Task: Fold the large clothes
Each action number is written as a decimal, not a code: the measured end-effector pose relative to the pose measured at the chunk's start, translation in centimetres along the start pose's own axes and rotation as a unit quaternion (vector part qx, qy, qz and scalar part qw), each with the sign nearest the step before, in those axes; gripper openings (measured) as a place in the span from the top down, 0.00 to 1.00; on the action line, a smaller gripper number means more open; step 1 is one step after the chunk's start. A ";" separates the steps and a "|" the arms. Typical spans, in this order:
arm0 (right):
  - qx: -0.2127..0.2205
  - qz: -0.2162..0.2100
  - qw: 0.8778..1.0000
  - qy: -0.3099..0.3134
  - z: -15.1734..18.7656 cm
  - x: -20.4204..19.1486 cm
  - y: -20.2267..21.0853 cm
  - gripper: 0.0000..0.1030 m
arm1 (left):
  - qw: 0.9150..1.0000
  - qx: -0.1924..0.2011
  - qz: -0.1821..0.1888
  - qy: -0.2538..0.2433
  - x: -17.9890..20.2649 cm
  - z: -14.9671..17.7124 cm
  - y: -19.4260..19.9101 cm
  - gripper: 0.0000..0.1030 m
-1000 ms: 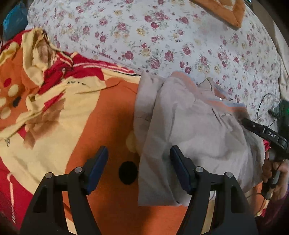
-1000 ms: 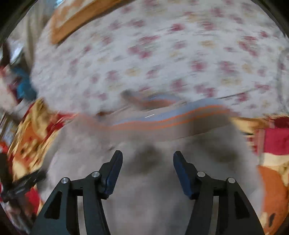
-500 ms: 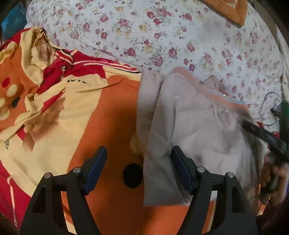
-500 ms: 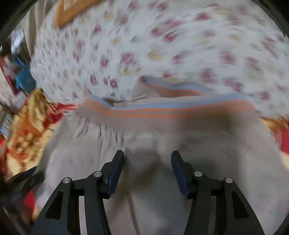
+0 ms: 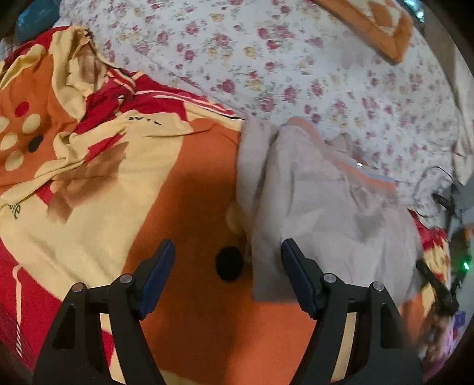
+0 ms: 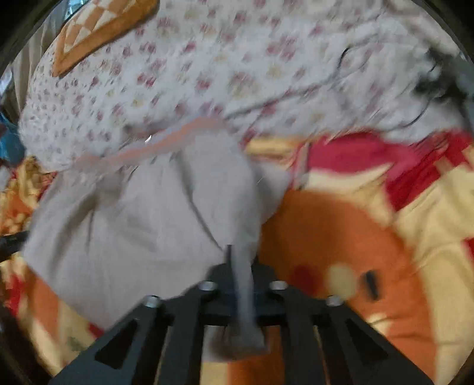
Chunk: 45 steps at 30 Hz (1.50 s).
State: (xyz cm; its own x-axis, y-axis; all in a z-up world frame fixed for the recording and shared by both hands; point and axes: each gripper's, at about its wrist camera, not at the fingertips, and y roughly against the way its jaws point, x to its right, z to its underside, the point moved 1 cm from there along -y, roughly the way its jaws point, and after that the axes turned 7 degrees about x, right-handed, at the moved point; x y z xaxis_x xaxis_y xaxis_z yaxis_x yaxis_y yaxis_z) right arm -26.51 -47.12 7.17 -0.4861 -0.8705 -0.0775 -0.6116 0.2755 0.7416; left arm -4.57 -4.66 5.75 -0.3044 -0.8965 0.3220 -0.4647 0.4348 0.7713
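A beige garment [image 5: 320,207] with an orange and blue striped waistband lies partly folded on an orange, yellow and red blanket [image 5: 124,189]. My left gripper [image 5: 228,266] is open and empty, just above the blanket at the garment's near left edge. In the right wrist view the same garment [image 6: 142,219] fills the left half, blurred by motion. My right gripper [image 6: 241,272] is shut on a fold of the garment's right edge, with cloth pinched between the jaws and trailing back toward the camera.
A white floral sheet [image 5: 296,65] covers the bed beyond the blanket, also seen in the right wrist view [image 6: 237,59]. An orange checked pillow [image 5: 373,26] lies at the far back. Black cables [image 5: 444,189] lie at the right edge.
My right gripper went from open above the garment to shut on its right edge, and its view swung right. My left gripper stayed open and shifted slightly.
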 end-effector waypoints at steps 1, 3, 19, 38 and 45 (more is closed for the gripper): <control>-0.006 0.003 1.000 -0.018 -0.2 0.9 -0.1 1.00 | 1.000 0.000 0.011 -0.015 0.2 0.2 0.4 0.29; -0.020 0.008 0.999 -0.040 0.1 1.8 -0.8 1.00 | 0.999 -0.004 0.029 -0.045 0.7 0.4 0.7 0.29; -0.022 -0.085 0.993 -0.074 1.3 0.4 -1.6 0.58 | 0.981 -0.024 0.096 -0.165 3.8 1.9 -0.4 0.84; 0.025 0.013 0.998 -0.058 0.1 1.3 2.9 0.63 | 0.990 0.018 0.025 -0.139 3.0 1.4 2.8 0.75; 0.015 -0.070 0.997 -0.003 -1.4 -5.9 2.6 0.62 | 0.992 0.073 0.043 -0.099 5.5 -0.7 3.1 0.37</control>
State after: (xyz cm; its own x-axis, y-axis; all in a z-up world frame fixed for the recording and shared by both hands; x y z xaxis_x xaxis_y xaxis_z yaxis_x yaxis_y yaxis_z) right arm -24.37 -41.89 10.51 -0.3983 -0.8988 -0.1828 -0.6924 0.1639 0.7027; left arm -7.04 -8.31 10.28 -0.4984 -0.8277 0.2579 -0.5406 0.5293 0.6539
